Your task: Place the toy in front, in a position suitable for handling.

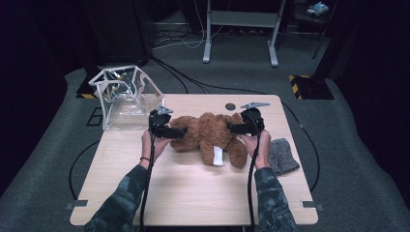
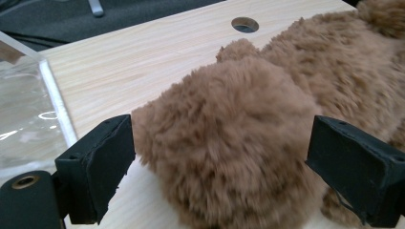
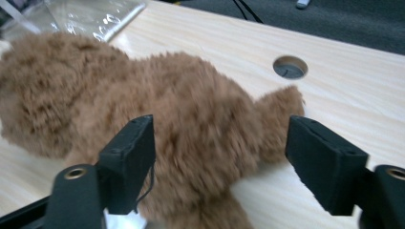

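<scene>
A brown teddy bear (image 1: 208, 133) lies on the light wooden table (image 1: 193, 193), a white tag (image 1: 218, 157) on its near side. My left gripper (image 1: 181, 131) is at the bear's left end. In the left gripper view the jaws (image 2: 219, 148) stand wide with the bear's round head (image 2: 229, 133) between them; the fur reaches both pads and looks unsqueezed. My right gripper (image 1: 232, 128) is at the bear's right end. In the right gripper view its jaws (image 3: 219, 152) straddle the bear's body (image 3: 191, 119), with a gap at the right pad (image 3: 325, 162).
A clear plastic bag (image 1: 123, 96) with white edges stands open at the table's back left corner. A grey cloth (image 1: 283, 154) lies at the right edge. A round cable hole (image 1: 230, 106) sits near the back edge. Cables trail toward the front edge.
</scene>
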A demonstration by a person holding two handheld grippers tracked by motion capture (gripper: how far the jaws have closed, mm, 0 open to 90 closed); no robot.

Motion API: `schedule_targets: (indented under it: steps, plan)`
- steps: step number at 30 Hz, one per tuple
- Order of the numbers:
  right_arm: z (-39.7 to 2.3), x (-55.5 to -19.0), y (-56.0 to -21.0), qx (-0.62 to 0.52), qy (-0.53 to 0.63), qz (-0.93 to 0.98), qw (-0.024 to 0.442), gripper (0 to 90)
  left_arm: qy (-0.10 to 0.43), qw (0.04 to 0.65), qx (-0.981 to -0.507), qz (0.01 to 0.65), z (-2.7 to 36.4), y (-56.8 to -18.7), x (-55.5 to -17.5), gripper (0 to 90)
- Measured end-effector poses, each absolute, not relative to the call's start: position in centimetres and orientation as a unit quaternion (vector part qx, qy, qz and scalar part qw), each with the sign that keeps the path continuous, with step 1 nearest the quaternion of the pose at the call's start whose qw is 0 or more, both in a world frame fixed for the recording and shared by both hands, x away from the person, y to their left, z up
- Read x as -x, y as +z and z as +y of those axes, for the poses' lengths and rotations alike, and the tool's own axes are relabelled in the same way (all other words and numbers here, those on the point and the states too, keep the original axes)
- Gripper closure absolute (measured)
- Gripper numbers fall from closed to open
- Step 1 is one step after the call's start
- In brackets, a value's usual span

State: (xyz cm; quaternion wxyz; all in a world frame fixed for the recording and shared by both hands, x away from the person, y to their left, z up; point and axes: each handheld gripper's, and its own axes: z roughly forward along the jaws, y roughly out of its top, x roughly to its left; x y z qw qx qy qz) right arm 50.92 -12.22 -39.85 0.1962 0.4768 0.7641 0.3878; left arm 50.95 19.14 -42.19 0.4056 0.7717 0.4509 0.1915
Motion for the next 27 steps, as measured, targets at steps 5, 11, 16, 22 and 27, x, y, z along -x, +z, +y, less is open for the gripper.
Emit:
schedule_targets:
  steps: [5,11,16,22,27]
  plan:
    - [-11.2,-52.3,-40.0,-0.473,0.393,0.766,0.190,42.2,0.183,0.397,-0.782,0.444,18.3,-43.0,-51.5,16.5]
    - [-10.3,-53.3,-41.3,-0.480,0.365,0.778,0.176,57.1,0.168,0.398,-0.786,0.443,18.2,-44.1,-51.6,22.3]
    - [-10.3,-53.4,-42.1,-0.478,0.363,0.781,0.173,68.7,0.175,0.394,-0.792,0.433,18.2,-44.8,-51.2,33.6]
    - [-10.6,-53.3,-42.9,-0.472,0.373,0.781,0.167,78.6,0.188,0.403,-0.789,0.425,18.2,-45.3,-50.9,53.7]
    - [-10.2,-52.5,-42.6,-0.464,0.378,0.777,0.195,81.8,0.203,0.421,-0.779,0.419,18.1,-45.2,-50.3,64.5]
